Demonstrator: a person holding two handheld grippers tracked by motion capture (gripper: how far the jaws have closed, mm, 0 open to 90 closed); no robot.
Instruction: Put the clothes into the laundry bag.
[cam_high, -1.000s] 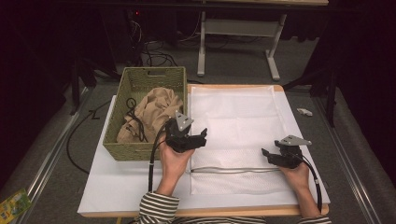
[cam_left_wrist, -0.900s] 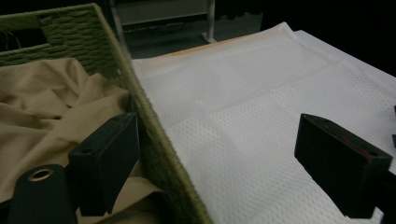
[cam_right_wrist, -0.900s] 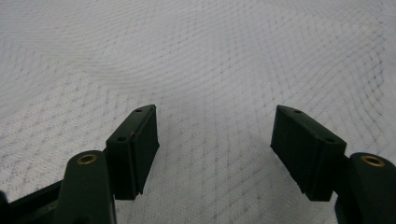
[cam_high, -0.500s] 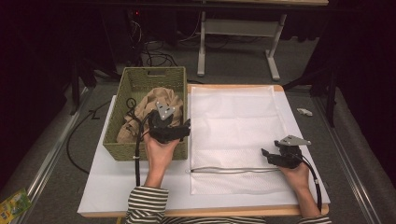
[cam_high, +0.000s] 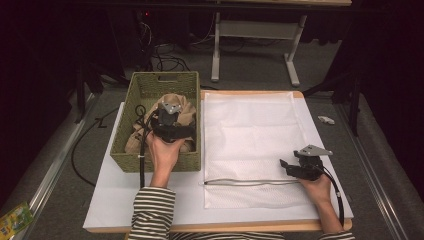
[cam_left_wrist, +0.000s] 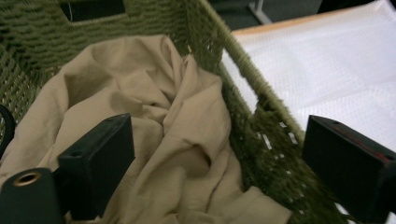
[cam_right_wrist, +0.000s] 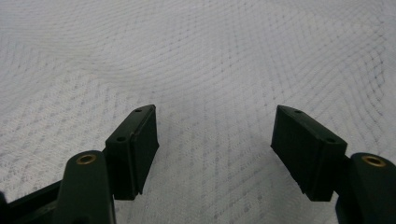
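High view: a white mesh bag (cam_high: 252, 145) covers the table beside a green basket (cam_high: 131, 155) holding crumpled tan cloth (cam_high: 186, 112), over which the left gripper (cam_high: 172, 131) hovers, jaws just opened wide and empty, while the right gripper (cam_high: 287, 166) gapes above the bag.

1. Two hand-held grippers: the left hand-held gripper (cam_high: 172, 131) over the basket, the right hand-held gripper (cam_high: 286, 166) over the mesh bag.
2. One woven green basket (cam_high: 162, 82) on the counter (cam_high: 115, 200).
3. One crumpled beige cloth (cam_left_wrist: 140, 98) inside that basket.
4. One white mesh bag (cam_high: 250, 130) lying flat, with one zipper (cam_high: 250, 182) along its near edge.
5. Two striped sleeves, one on each forearm.
6. One small white object (cam_high: 325, 120) on the floor beyond the counter.
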